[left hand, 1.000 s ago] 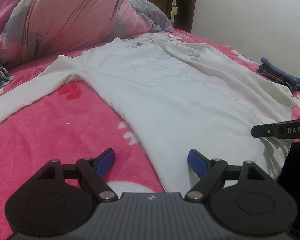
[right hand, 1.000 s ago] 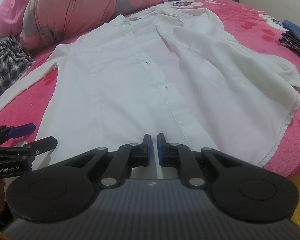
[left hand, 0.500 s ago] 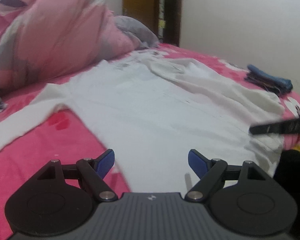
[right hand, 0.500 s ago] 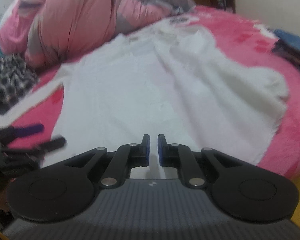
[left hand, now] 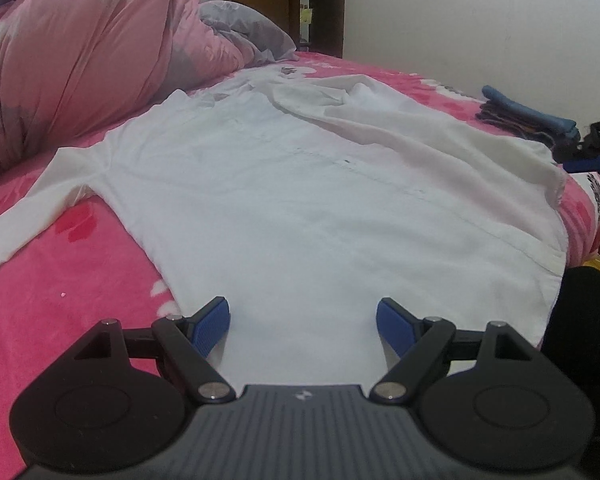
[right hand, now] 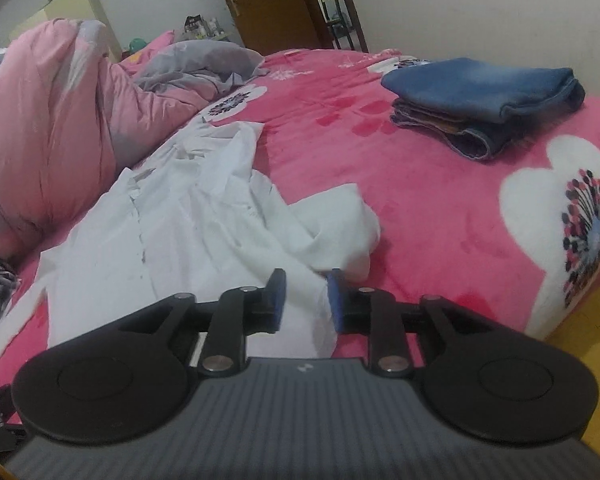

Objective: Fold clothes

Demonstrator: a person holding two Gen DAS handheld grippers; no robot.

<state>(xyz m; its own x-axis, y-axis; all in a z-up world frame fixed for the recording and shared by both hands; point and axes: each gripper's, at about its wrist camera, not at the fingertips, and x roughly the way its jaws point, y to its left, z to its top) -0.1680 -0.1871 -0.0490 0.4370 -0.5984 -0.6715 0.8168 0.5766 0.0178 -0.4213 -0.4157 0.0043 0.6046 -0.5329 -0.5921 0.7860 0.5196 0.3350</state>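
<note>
Shirt point(left hand: 300, 208) beneath open left gripper point(left hand: 302, 322)

Very little can be read. In the left wrist view, white letters stand on the black body of the right gripper point(left hand: 588, 160) at the right edge; only "DA" shows, cut off by the frame. A small pale mark sits on the grey housing of each gripper, too small to read. Papers on the doorway are illegible.
</note>
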